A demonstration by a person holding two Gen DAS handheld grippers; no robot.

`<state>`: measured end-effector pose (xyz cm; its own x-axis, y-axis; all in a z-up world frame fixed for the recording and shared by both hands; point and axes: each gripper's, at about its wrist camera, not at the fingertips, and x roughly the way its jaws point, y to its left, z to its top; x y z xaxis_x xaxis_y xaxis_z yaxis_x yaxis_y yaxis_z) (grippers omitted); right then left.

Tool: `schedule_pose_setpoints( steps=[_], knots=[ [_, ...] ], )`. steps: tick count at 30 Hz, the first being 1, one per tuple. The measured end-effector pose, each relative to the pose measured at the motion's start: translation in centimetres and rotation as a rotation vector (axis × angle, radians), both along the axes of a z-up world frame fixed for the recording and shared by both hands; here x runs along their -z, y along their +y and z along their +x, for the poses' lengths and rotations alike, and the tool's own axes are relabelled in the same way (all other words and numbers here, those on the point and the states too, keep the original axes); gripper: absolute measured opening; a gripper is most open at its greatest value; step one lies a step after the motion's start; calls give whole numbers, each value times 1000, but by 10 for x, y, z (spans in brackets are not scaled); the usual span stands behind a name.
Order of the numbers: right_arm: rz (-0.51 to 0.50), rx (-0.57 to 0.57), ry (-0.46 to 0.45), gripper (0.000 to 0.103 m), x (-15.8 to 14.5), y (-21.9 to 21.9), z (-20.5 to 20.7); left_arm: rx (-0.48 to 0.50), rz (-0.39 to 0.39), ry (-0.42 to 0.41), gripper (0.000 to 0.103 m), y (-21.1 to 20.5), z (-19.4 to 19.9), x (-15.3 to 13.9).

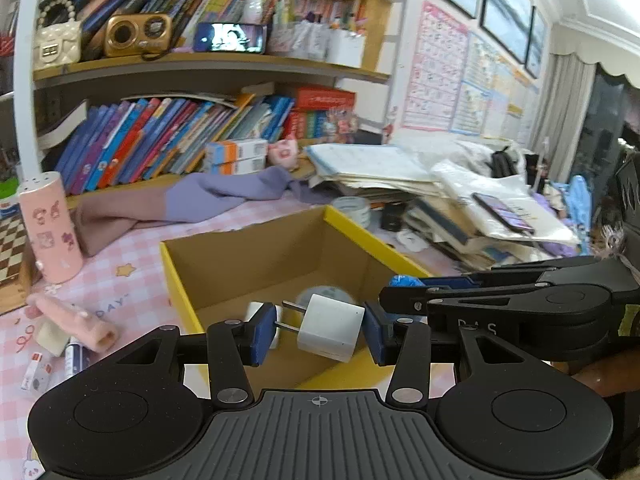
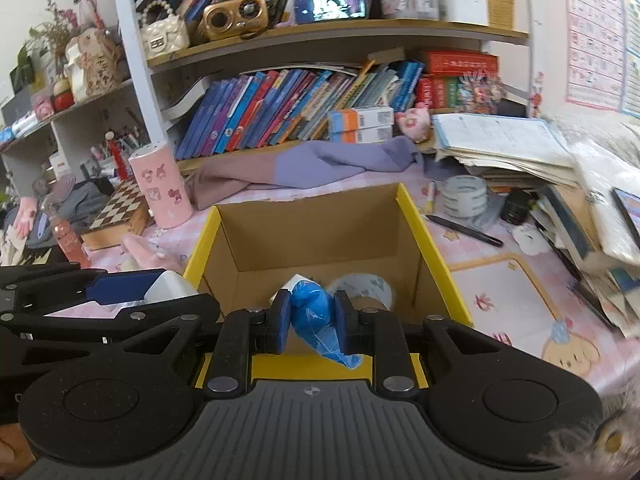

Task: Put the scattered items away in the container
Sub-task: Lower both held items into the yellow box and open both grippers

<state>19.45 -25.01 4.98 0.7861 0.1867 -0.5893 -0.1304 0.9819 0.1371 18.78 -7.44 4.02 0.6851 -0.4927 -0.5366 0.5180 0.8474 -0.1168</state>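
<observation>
A cardboard box with a yellow rim [image 1: 176, 264] [image 2: 420, 232] stands open on the pink checked tablecloth. A white tape roll [image 1: 328, 294] [image 2: 368, 286] lies on its floor. My left gripper [image 1: 320, 332] hovers over the near-left part of the box, shut on a white plug charger [image 1: 332, 328], prongs against the left pad. My right gripper [image 2: 312, 316] is over the near edge, shut on a crumpled blue plastic bag [image 2: 316, 312]. In the left wrist view the right gripper [image 1: 400, 290] reaches in from the right with the blue bag [image 1: 404, 281]. The right wrist view shows the charger [image 2: 170, 286] at the left.
A pink cylinder [image 1: 50, 228] [image 2: 160, 184] and a chessboard box [image 2: 120, 212] stand left of the box. A pink soft item [image 1: 76, 320] and small tubes [image 1: 76, 354] lie front left. A pen [image 2: 464, 230], tape rolls [image 2: 466, 196] and stacked books [image 2: 568, 216] crowd the right. Purple cloth [image 1: 208, 196] lies behind.
</observation>
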Motion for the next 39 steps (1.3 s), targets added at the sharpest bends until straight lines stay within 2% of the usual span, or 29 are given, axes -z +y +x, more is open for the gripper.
schedule_pose_setpoints(
  steps=[6, 13, 17, 27, 29, 30, 32, 34, 39],
  knots=[
    [-15, -35, 28, 21, 15, -4, 40, -34, 72, -21, 45, -15, 22, 6],
    [-41, -83, 133, 21, 47, -8, 76, -36, 161, 51, 45, -30, 48, 27],
    [-58, -100, 224, 22, 71, -9, 89, -18, 232, 97, 45, -39, 57, 45],
    [-70, -122, 210, 22, 75, -9, 103, -40, 251, 123, 46, -41, 65, 53],
    [-50, -115, 207, 23, 74, -11, 104, -45, 251, 115, 50, -41, 65, 52],
    [-37, -109, 198, 26, 73, -13, 104, -47, 250, 107, 58, -41, 65, 50],
    [-23, -97, 163, 45, 68, -13, 103, -53, 251, 79, 67, -42, 62, 46],
    [-19, -90, 112, 46, 60, -14, 100, -65, 254, 48, 71, -42, 60, 42],
    [-23, -92, 65, 49, 51, -11, 96, -94, 233, 11, 71, -37, 53, 34]
  ],
)
